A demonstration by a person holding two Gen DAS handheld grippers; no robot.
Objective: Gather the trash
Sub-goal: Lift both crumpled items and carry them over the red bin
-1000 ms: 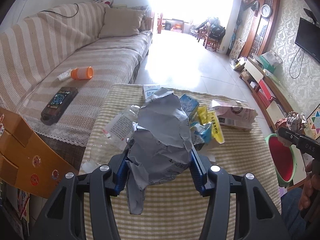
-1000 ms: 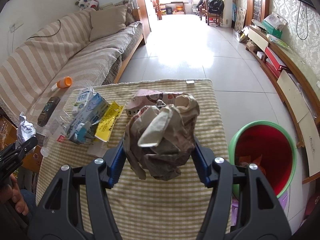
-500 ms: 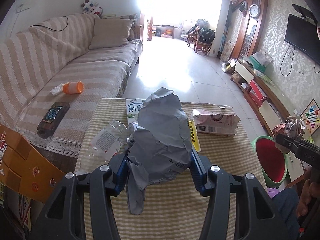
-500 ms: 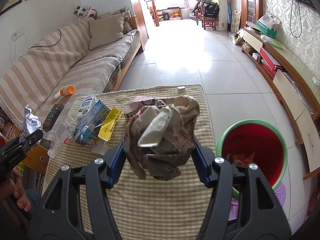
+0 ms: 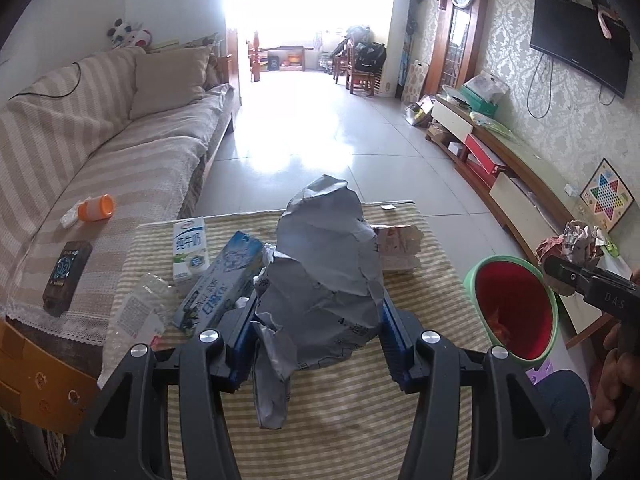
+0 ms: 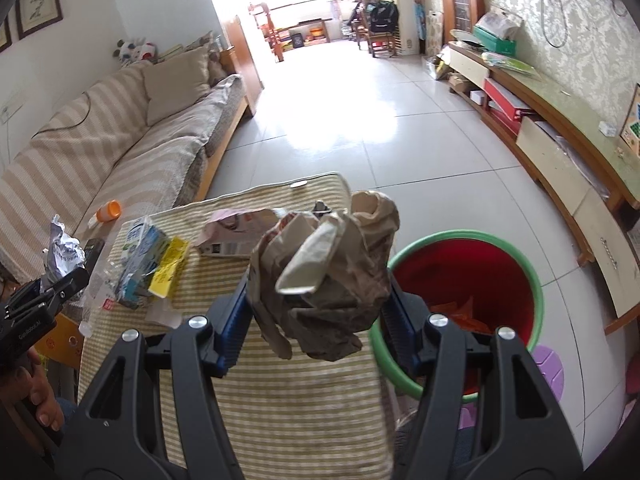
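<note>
The left gripper (image 5: 318, 344) clamps crumpled grey paper (image 5: 324, 276); the right gripper (image 6: 320, 316) clamps a crumpled brown bag (image 6: 328, 272) (the milk carton (image 5: 191, 249) on the worktop (image 5: 340, 420) reads 纯牛奶).

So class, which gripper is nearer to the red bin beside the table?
Right. The right gripper, shut on brown crumpled paper, hangs at the table edge right beside the red bin. The left gripper, holding grey crumpled paper, sits over the table, farther away.
</note>
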